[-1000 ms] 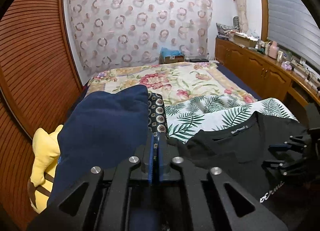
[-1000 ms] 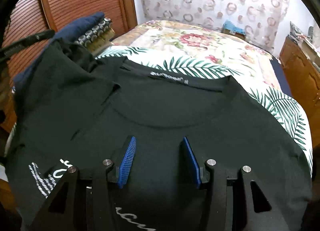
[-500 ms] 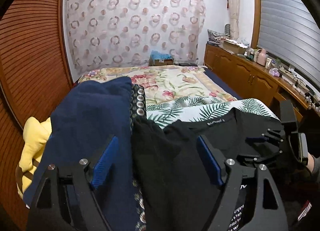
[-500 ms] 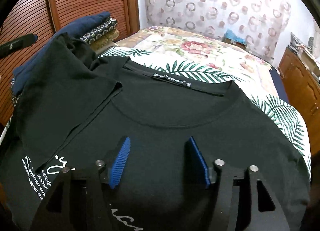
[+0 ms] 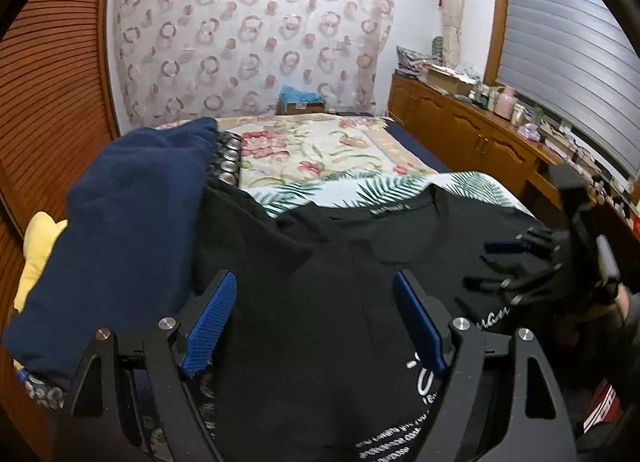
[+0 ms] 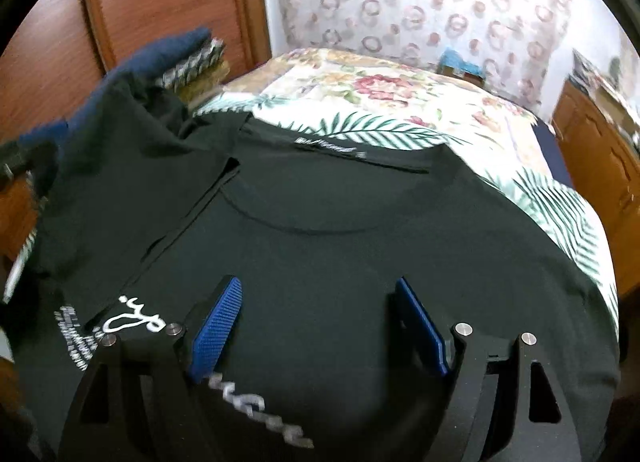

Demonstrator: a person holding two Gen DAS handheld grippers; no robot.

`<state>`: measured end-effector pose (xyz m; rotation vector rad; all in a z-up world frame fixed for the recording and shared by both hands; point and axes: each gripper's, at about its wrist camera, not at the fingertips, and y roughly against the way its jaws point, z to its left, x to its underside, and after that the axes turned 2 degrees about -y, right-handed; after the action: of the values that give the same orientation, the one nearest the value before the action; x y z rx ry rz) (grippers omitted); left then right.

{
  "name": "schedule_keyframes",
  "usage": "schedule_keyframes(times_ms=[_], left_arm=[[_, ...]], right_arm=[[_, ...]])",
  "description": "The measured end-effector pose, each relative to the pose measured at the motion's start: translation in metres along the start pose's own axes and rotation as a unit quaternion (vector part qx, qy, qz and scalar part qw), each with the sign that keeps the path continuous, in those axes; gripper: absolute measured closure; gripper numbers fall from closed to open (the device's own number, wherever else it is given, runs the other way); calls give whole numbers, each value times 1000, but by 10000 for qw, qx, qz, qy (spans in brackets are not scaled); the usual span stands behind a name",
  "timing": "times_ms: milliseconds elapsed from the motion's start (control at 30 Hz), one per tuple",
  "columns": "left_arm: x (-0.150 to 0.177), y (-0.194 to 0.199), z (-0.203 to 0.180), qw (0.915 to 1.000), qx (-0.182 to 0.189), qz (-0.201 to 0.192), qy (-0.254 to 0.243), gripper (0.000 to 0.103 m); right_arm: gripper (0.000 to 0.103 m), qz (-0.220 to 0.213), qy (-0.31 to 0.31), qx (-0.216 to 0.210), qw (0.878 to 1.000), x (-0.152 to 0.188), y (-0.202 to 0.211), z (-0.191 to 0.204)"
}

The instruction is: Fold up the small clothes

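A black T-shirt (image 5: 340, 262) with white lettering lies spread on the bed, collar away from me. Its left sleeve side (image 6: 132, 190) is folded inward over the chest. My left gripper (image 5: 314, 282) hovers open over the shirt's left part, with nothing between its blue pads. My right gripper (image 6: 318, 284) is above the shirt's (image 6: 340, 230) lower middle. Its jaws are opening and the pads press on nothing. In the left wrist view the right gripper (image 5: 484, 266) shows at the shirt's right side.
A stack of folded clothes with a navy garment (image 5: 132, 214) on top stands left of the shirt, beside a yellow plush toy (image 5: 38, 246). A palm-leaf sheet (image 6: 552, 206) and a floral cover (image 5: 320, 146) lie beyond. Wooden cabinets (image 5: 480, 142) line the right; slatted wooden doors stand left.
My left jaws went from shut to wide apart, and that gripper moved right from the navy stack over the black shirt. The right jaws spread wider. The shirt's left side now lies folded inward.
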<state>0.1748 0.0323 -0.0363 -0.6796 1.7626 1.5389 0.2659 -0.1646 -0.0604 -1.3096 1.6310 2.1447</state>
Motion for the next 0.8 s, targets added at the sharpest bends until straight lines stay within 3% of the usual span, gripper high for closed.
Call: schedule_keyframes(times_ms=[233, 433, 800], left_arm=[[7, -8, -20, 9997, 123, 128, -175, 22], [11, -19, -32, 9990, 200, 278, -271, 22], [23, -51, -58, 9941, 485, 817, -532, 22]], right_arm=[[22, -378, -402, 326, 9979, 22, 60, -32], [22, -517, -827, 878, 9914, 56, 102, -67], [24, -226, -1703, 1688, 9706, 116, 129, -119]])
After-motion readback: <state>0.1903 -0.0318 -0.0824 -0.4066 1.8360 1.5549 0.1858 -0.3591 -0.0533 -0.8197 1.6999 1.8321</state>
